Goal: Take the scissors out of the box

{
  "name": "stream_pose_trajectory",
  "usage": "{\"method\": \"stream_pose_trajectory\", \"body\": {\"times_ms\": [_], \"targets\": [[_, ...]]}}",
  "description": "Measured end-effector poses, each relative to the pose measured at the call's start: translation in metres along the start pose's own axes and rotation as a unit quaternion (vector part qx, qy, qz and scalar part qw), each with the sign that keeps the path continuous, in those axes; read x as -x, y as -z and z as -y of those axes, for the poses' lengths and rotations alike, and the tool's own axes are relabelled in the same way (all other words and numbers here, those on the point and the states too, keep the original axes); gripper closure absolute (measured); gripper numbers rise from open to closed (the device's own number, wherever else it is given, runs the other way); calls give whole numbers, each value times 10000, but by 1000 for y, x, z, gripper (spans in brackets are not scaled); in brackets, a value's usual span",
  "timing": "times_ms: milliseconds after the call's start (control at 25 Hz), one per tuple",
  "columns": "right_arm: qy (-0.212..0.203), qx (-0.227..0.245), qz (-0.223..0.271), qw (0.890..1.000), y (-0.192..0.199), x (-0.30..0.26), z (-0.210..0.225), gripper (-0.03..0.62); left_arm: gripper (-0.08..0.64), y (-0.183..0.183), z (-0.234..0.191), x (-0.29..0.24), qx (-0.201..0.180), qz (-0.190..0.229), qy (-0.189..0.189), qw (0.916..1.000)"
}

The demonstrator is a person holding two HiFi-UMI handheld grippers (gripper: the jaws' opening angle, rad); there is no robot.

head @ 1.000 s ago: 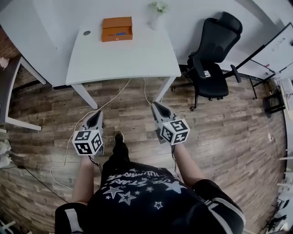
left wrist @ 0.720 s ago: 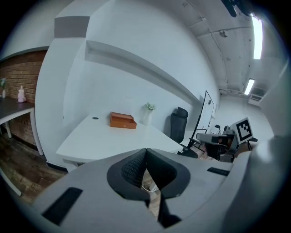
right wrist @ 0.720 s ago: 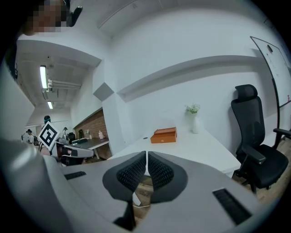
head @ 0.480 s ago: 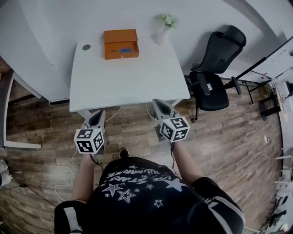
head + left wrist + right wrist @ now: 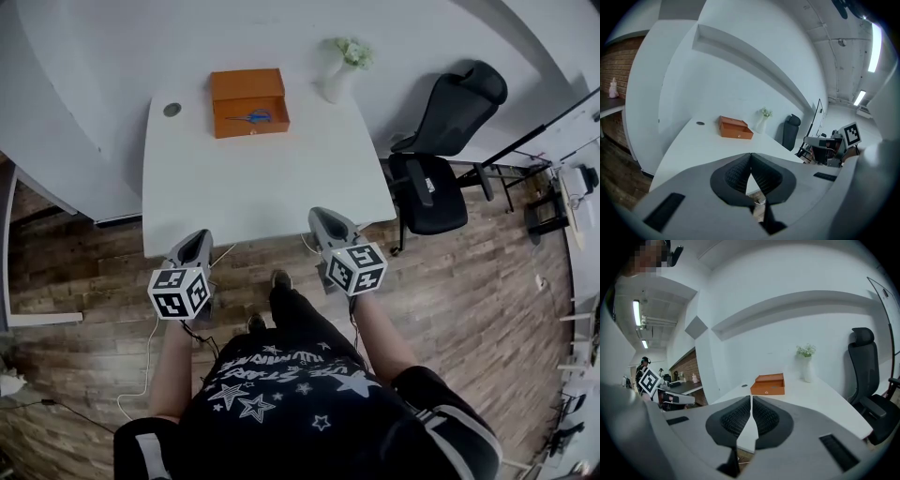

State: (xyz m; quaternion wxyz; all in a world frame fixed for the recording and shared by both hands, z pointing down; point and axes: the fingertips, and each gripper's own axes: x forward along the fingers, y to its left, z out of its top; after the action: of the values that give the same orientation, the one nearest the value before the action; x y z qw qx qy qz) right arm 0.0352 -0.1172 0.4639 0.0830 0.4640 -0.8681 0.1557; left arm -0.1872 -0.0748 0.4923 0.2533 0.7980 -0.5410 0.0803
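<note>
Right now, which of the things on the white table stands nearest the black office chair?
The white vase of flowers, at the far right corner; the orange box and the small round cable hole lie further left.

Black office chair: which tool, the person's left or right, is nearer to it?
Right. In the head view the right tool sits just left of the chair; the left tool lies further left.

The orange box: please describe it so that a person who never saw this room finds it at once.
Look at the white table by the wall. At its far edge, between a small grey disc and a white vase, stands the box. It alone is orange, open, with blue scissors inside.
</note>
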Motion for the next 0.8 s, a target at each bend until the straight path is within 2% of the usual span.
{"method": "stream_pose_trajectory", "body": {"times_ms": [200, 400, 520, 720, 800], "targets": [[-91, 33, -50, 9999, -6, -37, 24, 546, 542, -9, -10, -27, 23, -50, -89, 9999], [-272, 166, 71, 9995, -33, -93, 56, 546, 541, -31, -25, -71, 0, -76, -237, 9997], [-492, 262, 36, 9984, -52, -130, 76, 546, 543, -50, -35, -103, 19, -119, -342, 9993], [-879, 418, -172, 9951, -77, -180, 105, 546, 542, -90, -40, -152, -323, -89, -390, 9987], [-1069, 472, -323, 9926, -84, -197, 114, 546, 543, -103, -44, -168, -289, -40, -453, 9985]]}}
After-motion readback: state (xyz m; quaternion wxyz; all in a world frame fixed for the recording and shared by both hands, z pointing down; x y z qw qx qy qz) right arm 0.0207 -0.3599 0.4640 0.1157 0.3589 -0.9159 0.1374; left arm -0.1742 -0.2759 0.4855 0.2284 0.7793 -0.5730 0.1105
